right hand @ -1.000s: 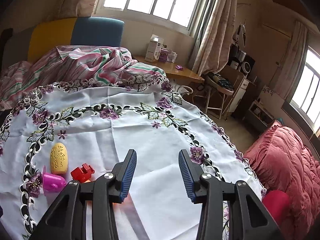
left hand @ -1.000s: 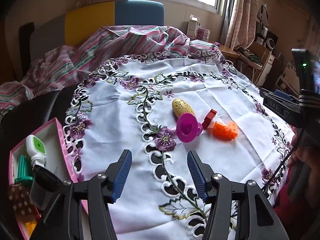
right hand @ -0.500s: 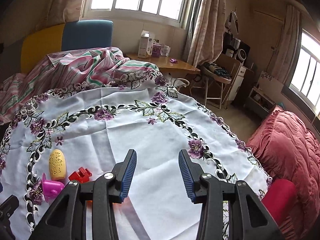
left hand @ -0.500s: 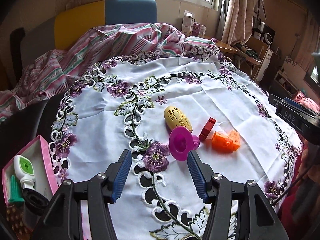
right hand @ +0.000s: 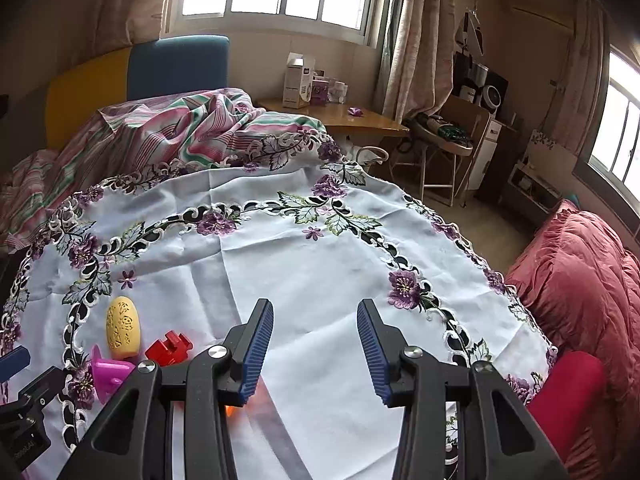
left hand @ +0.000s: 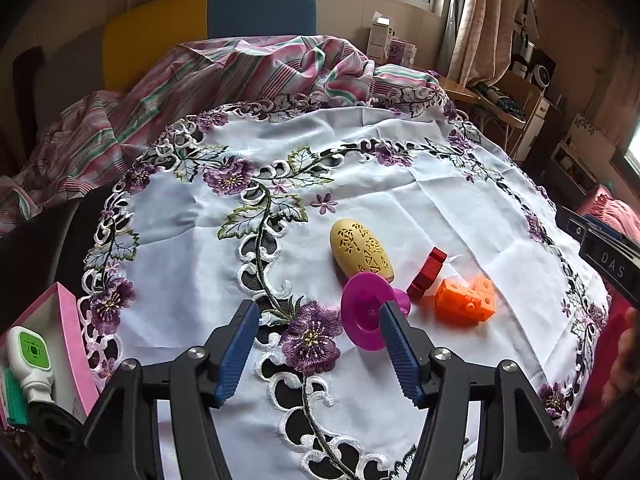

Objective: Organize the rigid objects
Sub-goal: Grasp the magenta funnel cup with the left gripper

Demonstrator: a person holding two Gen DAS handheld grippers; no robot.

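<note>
Four toys lie together on the embroidered white tablecloth: a yellow egg-shaped shell, a magenta funnel-shaped piece, a red block and an orange cube block. My left gripper hovers just short of them, its jaws opening; the magenta piece sits at the tip of its right finger, untouched by the pads. My right gripper stands open over bare cloth, nothing between its fingers. To its lower left I see the yellow shell, red block and magenta piece; the orange block is mostly hidden.
A pink box at the near left holds a white and green device and other small items. A striped blanket is piled behind the cloth. A red quilt lies to the right, past the cloth's edge.
The left gripper has moved forward and right toward the toys, which now lie at its fingertips, and its jaws have spread a little. The right gripper has hardly shifted.
</note>
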